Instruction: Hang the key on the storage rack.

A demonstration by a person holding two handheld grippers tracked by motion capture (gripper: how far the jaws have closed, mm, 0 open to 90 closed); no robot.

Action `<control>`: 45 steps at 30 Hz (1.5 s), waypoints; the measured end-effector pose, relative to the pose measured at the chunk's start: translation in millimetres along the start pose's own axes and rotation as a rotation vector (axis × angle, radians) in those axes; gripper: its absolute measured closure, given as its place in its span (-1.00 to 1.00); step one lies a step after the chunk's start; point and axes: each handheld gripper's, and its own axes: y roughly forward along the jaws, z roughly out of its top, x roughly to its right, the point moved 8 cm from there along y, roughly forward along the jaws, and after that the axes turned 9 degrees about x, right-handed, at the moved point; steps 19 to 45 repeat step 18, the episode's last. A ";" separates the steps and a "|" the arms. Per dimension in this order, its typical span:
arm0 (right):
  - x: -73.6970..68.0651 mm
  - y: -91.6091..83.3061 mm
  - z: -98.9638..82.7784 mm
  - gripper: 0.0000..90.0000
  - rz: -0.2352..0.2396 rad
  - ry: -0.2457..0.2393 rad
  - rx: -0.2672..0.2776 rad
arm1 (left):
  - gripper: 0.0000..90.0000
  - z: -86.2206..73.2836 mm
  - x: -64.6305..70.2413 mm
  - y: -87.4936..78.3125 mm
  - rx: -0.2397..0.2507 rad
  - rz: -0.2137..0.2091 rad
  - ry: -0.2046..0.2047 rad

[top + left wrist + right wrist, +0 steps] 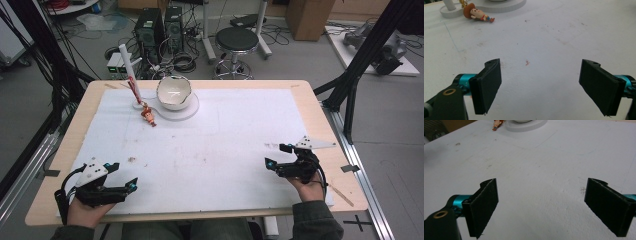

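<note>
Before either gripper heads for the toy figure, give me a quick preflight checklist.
1. Left gripper open, nothing held: ok.
2. Right gripper open, nothing held: ok.
3. Cowboy toy figure lying on the white mat, free to grasp: ok.
4. Mat between grippers and figure free of obstacles: ok.
5. Figure clear of the white bowl and its round base: ok, though close.
6. Chain at the figure's head free of the small white stand: cannot tell.

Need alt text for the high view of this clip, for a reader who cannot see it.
A person's hands hold the left gripper and right gripper, both open, at the near corners of a white-covered table. At the far side, a small doll lies beside a white bowl on a round stand.
</note>
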 end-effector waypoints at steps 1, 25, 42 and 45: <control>0.4 -0.6 -0.7 -0.75 -0.002 0.000 0.002 | -0.59 -0.2 0.0 0.0 -0.001 -0.001 0.001; -9.4 -11.0 -14.3 -0.75 -0.003 -0.035 -0.009 | -0.59 -2.0 1.9 3.7 -0.004 -0.015 -0.003; -9.4 -11.0 -14.3 -0.75 -0.003 -0.035 -0.009 | -0.59 -2.0 1.9 3.7 -0.004 -0.015 -0.003; -9.4 -11.0 -14.3 -0.75 -0.003 -0.035 -0.009 | -0.59 -2.0 1.9 3.7 -0.004 -0.015 -0.003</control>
